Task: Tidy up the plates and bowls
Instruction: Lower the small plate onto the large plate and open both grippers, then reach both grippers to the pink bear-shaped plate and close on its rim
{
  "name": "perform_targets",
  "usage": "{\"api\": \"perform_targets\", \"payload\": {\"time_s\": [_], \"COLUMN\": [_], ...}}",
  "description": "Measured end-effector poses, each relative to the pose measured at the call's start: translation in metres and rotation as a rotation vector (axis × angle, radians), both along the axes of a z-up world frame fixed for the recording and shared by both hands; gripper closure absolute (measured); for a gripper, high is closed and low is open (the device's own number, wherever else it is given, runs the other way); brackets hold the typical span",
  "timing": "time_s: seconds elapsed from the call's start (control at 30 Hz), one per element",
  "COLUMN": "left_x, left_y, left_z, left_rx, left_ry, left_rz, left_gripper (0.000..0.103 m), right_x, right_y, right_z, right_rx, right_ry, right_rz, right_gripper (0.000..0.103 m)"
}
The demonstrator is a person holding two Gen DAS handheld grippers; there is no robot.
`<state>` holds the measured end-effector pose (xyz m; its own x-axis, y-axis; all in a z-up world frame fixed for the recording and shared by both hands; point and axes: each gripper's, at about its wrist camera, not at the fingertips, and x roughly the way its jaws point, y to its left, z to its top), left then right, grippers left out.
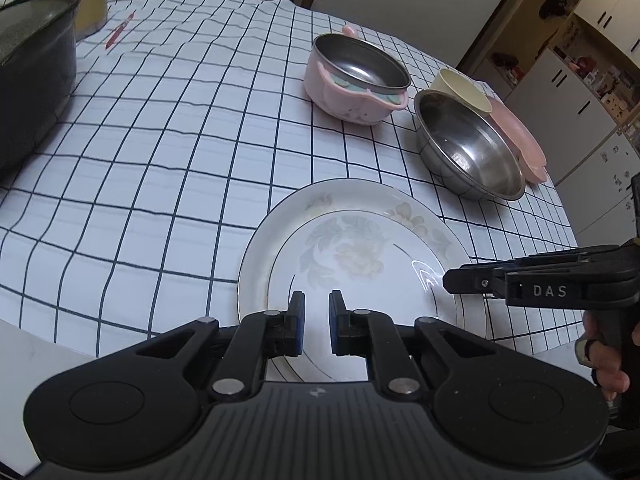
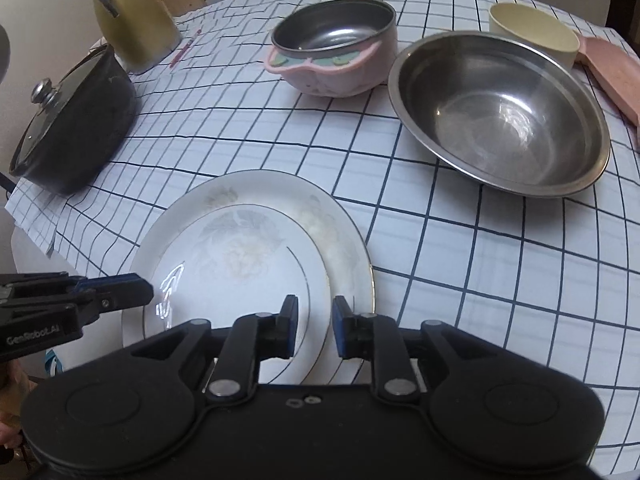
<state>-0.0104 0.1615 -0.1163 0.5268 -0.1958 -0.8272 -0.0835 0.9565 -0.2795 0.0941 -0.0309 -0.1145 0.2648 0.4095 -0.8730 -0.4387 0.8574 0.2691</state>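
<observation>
Left wrist view: two glossy round floral china plates (image 1: 352,256), silver-rimmed, lie stacked on the checked tablecloth (image 1: 160,160). The left gripper (image 1: 317,324) hangs over their near rim, jaws narrow and empty.

Right wrist view: the right gripper (image 2: 315,328), slightly parted, holds nothing above the plates; a shiny steel bowl (image 2: 500,116) sits beyond.

Both wrist views look steeply down, close over the same stacked plates (image 1: 352,248).
</observation>
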Motion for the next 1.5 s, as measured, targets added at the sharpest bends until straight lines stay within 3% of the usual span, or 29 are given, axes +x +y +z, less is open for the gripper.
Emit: {"api": "perform_targets", "payload": {"time_s": [0.3, 0.4, 0.5, 0.57, 0.73, 0.87, 0.93, 1.17, 1.5], "left_x": [0.004, 0.006, 0.009, 0.011, 0.02, 0.031, 0.038, 0.071, 0.139], "left_y": [-0.019, -0.026, -0.034, -0.038, -0.055, -0.077, -0.09, -0.135, -0.208], "left_z": [0.021, 0.028, 0.036, 0.042, 0.058, 0.069, 0.074, 0.082, 0.087], "left_rx": [0.053, 0.066, 0.069, 0.072, 0.089, 0.103, 0.099, 0.084, 0.135], "left_ry": [-0.05, -0.071, -0.101, -0.125, -0.164, -0.197, -0.216, -0.229, -0.219], "left_rz": [-0.059, -0.081, -0.1, -0.107, -0.152, -0.198, -0.223, -0.227, -0.16], "left_gripper": [0.091, 0.086, 0.068, 0.05, 0.046, 0.034, 0.031, 0.026, 0.026], "right_x": [-0.02, -0.026, -0.031, -0.033, -0.036, -0.035, -0.031, -0.012, 0.045], "right_y": [-0.001, -0.004, -0.009, -0.012, -0.028, -0.046, -0.058, -0.106, -0.176], "right_z": [0.032, 0.042, 0.052, 0.058, 0.076, 0.089, 0.095, 0.105, 0.109], "right_rx": [-0.022, -0.022, -0.021, -0.016, -0.022, -0.039, -0.046, -0.088, -0.145], "right_ry": [-0.107, -0.137, -0.163, -0.178, -0.237, -0.288, -0.305, -0.383, -0.401], "right_rz": [0.017, 0.012, 0.006, -0.001, -0.035, -0.071, -0.096, -0.169, -0.165], "right_gripper": [0.069, 0.065, 0.059, 0.054, 0.039, 0.022, 0.02, 0.002, 0.001]}}
